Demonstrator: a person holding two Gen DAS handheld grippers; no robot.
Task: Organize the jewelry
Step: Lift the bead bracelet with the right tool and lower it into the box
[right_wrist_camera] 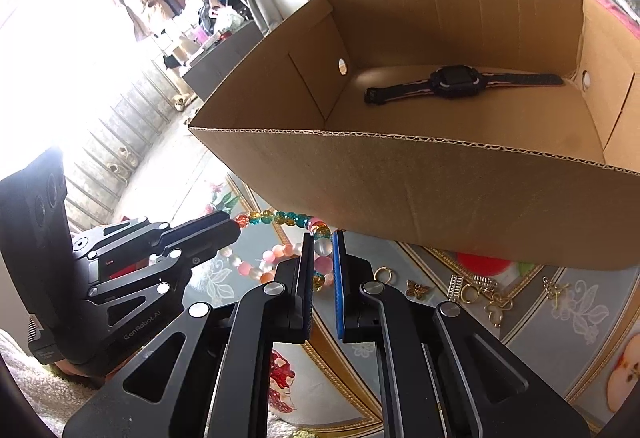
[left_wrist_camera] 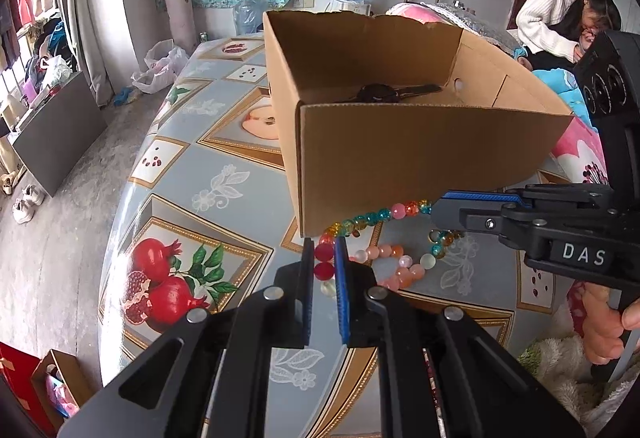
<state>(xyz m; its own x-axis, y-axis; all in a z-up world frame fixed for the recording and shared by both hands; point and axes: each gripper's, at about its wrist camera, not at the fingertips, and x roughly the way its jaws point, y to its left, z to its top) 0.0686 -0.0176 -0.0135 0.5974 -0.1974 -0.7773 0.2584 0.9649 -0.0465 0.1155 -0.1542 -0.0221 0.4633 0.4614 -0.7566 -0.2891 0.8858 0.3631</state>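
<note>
A loop of beads is held between both grippers, just in front of the cardboard box (left_wrist_camera: 400,158). Its multicoloured stretch (left_wrist_camera: 372,218) runs taut from my left gripper (left_wrist_camera: 324,242), shut on red beads, to my right gripper (left_wrist_camera: 434,212), shut on the other end. The pink and orange stretch (left_wrist_camera: 400,270) sags below, close over the tablecloth. In the right wrist view my right gripper (right_wrist_camera: 322,236) pinches beads at its tips, and the left gripper (right_wrist_camera: 236,228) comes in from the left, holding the coloured strand (right_wrist_camera: 280,218). A black watch (right_wrist_camera: 456,82) lies inside the box (right_wrist_camera: 440,190).
The table wears a blue cloth with fruit pictures (left_wrist_camera: 168,278). Several small gold charms and rings (right_wrist_camera: 480,290) lie on it right of my right gripper, by the box's near wall. A person (left_wrist_camera: 560,22) sits beyond the box at the back right. The floor (left_wrist_camera: 60,238) drops away left of the table.
</note>
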